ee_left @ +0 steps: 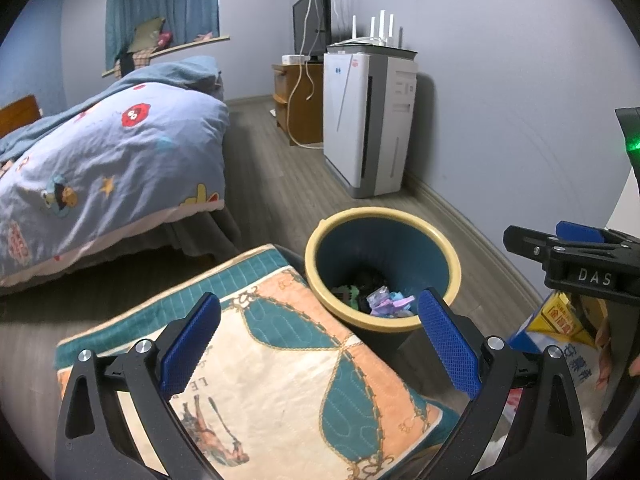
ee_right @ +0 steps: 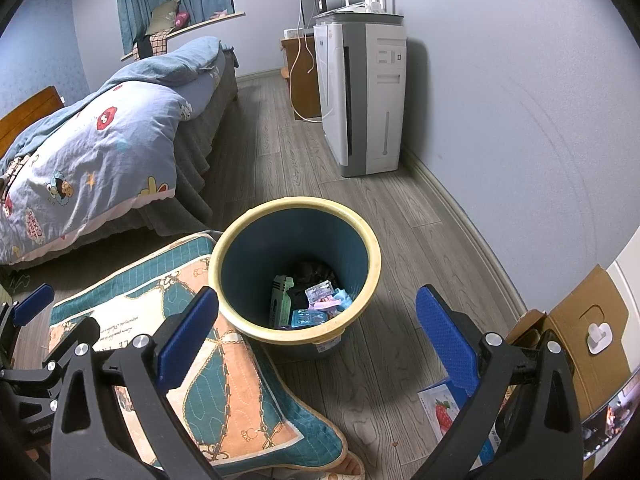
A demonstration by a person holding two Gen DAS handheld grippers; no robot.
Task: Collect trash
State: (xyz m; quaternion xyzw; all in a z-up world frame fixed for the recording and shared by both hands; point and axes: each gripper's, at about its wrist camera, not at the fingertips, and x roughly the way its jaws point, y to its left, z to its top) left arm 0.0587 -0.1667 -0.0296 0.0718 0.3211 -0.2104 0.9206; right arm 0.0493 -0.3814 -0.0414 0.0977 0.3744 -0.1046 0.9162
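Left claw jaws apart, empty, above cushion. Right claw jaws apart, empty, over bin. Bin on floor beside cushion, near bed; trash lies at bin bottom.

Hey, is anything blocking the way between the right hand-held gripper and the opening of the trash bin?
Nothing visible does. The right hand-held gripper is open and empty, and the trash bin sits just ahead with no lid. The patterned cushion lies to its left, touching the rim.
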